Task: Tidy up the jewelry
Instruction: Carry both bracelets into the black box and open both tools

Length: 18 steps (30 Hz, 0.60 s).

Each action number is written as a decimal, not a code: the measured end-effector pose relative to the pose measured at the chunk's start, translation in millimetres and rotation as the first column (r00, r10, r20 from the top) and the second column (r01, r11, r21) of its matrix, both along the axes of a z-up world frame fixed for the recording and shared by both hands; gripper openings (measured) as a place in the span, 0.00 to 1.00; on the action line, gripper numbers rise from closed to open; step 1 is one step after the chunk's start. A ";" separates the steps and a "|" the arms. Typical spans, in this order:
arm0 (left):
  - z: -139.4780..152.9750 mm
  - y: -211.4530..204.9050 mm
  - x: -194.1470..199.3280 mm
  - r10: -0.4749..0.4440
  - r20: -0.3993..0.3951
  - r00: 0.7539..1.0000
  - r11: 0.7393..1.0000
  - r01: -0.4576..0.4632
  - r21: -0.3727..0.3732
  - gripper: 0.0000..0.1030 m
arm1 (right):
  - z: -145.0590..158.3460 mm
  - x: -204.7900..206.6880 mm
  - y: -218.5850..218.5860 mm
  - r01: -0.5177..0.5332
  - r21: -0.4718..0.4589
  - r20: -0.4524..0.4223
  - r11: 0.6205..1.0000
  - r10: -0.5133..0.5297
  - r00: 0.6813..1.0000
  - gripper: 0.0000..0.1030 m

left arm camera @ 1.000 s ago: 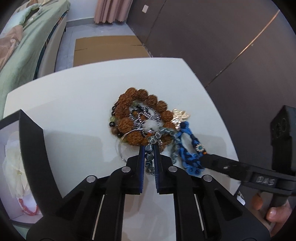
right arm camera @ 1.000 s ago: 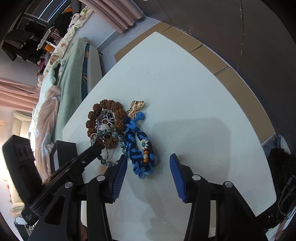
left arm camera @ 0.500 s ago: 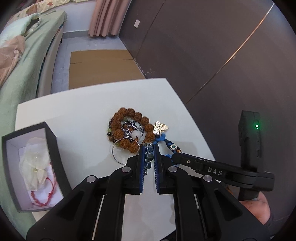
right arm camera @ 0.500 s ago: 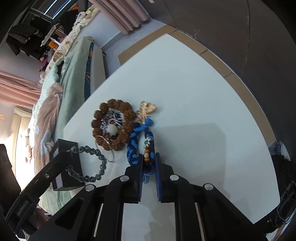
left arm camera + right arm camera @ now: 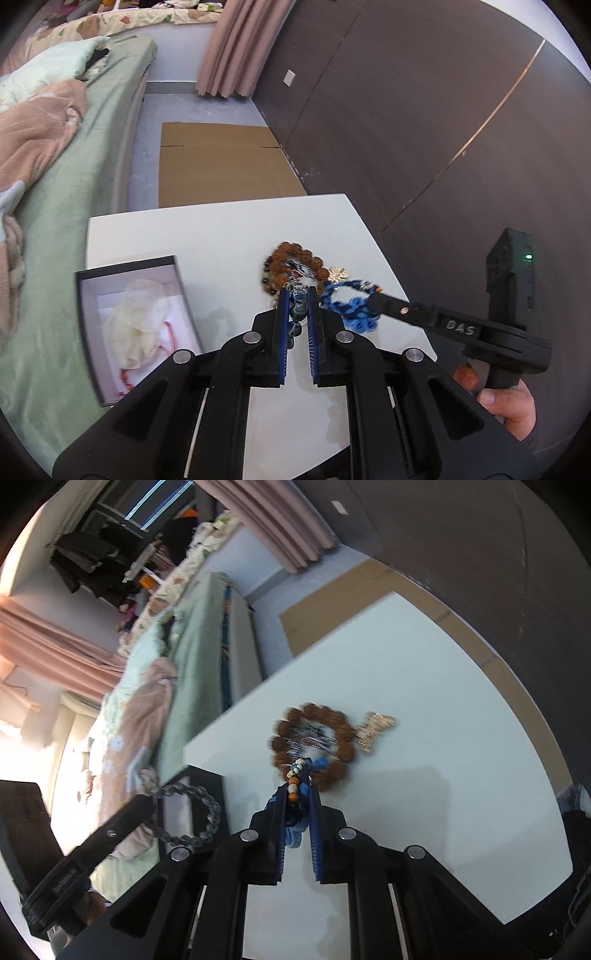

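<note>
My left gripper (image 5: 298,295) is shut on a grey-blue glass bead bracelet (image 5: 297,308) and holds it above the white table (image 5: 221,236); the bracelet hangs as a loop in the right wrist view (image 5: 199,812). My right gripper (image 5: 298,779) is shut on a blue braided bracelet (image 5: 295,805), lifted off the table; it also shows in the left wrist view (image 5: 347,299). A brown seed-bead bracelet (image 5: 332,734) with a silver chain inside and a gold bow brooch (image 5: 375,727) lie on the table. An open black box (image 5: 129,321) with a white flower piece stands left.
A bed (image 5: 55,184) with green sheets runs along the table's left side. A flat cardboard sheet (image 5: 221,162) lies on the floor beyond the table. A dark wall (image 5: 406,110) stands to the right. The table's right edge is close to the jewelry pile.
Both grippers have risen from the pile. The left lifted the glass bead bracelet. The right shut on the blue braided bracelet and lifted it.
</note>
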State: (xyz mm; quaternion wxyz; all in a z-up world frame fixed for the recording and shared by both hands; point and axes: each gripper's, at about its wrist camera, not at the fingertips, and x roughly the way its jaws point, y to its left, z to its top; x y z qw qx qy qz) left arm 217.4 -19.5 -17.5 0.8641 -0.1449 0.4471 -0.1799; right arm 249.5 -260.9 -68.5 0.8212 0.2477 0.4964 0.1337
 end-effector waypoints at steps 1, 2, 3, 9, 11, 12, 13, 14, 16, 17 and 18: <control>2.1 6.6 -1.5 0.008 0.004 1.000 1.000 -0.008 -0.001 0.10 | 4.2 -0.7 4.0 -0.003 0.002 0.016 1.000 0.003 1.000 0.11; 3.3 11.3 -2.1 0.016 0.006 1.000 1.000 -0.016 -0.001 0.10 | 8.2 -1.6 8.4 -0.008 0.015 0.029 1.000 0.008 1.000 0.11; 3.5 15.6 -2.6 0.024 0.008 1.000 1.000 -0.024 0.000 0.10 | 10.2 -1.8 11.3 -0.013 0.023 0.034 1.000 0.012 0.999 0.11; 3.7 41.0 -3.5 0.075 0.005 0.997 0.997 -0.075 -0.011 0.10 | 22.0 -3.1 38.3 -0.057 0.052 0.075 0.997 0.053 0.996 0.11; 3.7 48.7 -4.1 0.094 0.006 0.996 0.995 -0.094 -0.012 0.10 | 24.4 -1.7 49.9 -0.077 0.061 0.087 0.995 0.072 0.994 0.11; 2.9 51.2 -4.2 0.102 0.004 0.995 0.995 -0.102 -0.014 0.10 | 25.5 -0.7 54.6 -0.086 0.064 0.091 0.994 0.080 0.993 0.11; 1.1 54.6 -3.6 0.111 -0.006 0.994 0.994 -0.111 -0.018 0.10 | 26.0 -0.6 58.8 -0.095 0.067 0.096 0.993 0.088 0.991 0.11; -1.4 58.6 -2.9 0.122 -0.018 0.992 0.992 -0.122 -0.020 0.10 | 26.1 -0.3 63.4 -0.104 0.071 0.101 0.992 0.097 0.990 0.11; -6.0 68.2 -0.7 0.163 -0.043 0.986 0.987 -0.164 -0.007 0.11 | 26.2 0.0 72.8 -0.124 0.075 0.111 0.989 0.115 0.987 0.11; -7.4 73.1 -0.2 0.185 -0.049 0.982 0.983 -0.185 0.003 0.23 | 25.8 0.1 76.9 -0.132 0.078 0.113 0.988 0.123 0.986 0.11; -7.6 79.8 0.1 0.211 -0.051 0.976 0.977 -0.211 0.010 0.48 | 25.0 0.7 82.7 -0.148 0.083 0.114 0.986 0.138 0.984 0.11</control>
